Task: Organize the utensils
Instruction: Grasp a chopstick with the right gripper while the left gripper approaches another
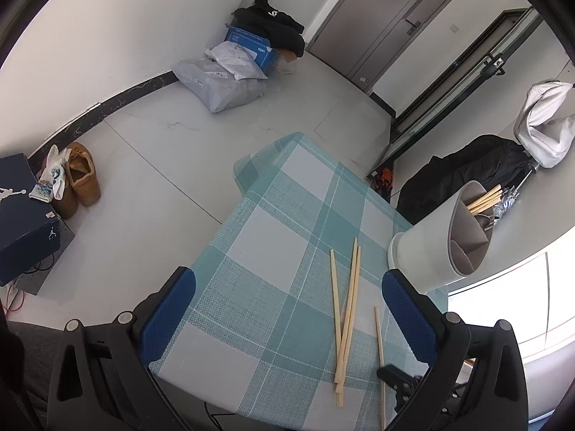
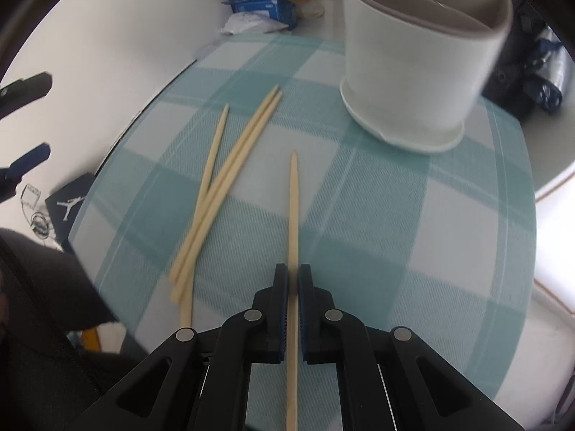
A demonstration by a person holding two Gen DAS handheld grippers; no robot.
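Observation:
On the teal checked tablecloth (image 1: 258,237) lie three loose wooden chopsticks (image 1: 346,309) (image 2: 222,186), crossing near their thick ends. A fourth chopstick (image 2: 294,197) lies apart to their right. My right gripper (image 2: 293,273) is shut on its thick half, the tip pointing toward the white divided utensil holder (image 2: 413,72) (image 1: 431,248). The holder has several chopsticks (image 1: 485,199) in one compartment. In the left wrist view my left gripper (image 1: 287,276) hangs open above the cloth, nothing between its blue pads (image 1: 169,316). The right gripper (image 1: 382,371) shows there on the fourth chopstick (image 1: 379,337).
The table is narrow, with the floor close on its left and far sides. Brown shoes (image 1: 81,179), a dark blue shoe box (image 1: 21,215) and grey parcels (image 1: 222,82) sit on the floor. A black bag (image 1: 463,172) lies behind the holder.

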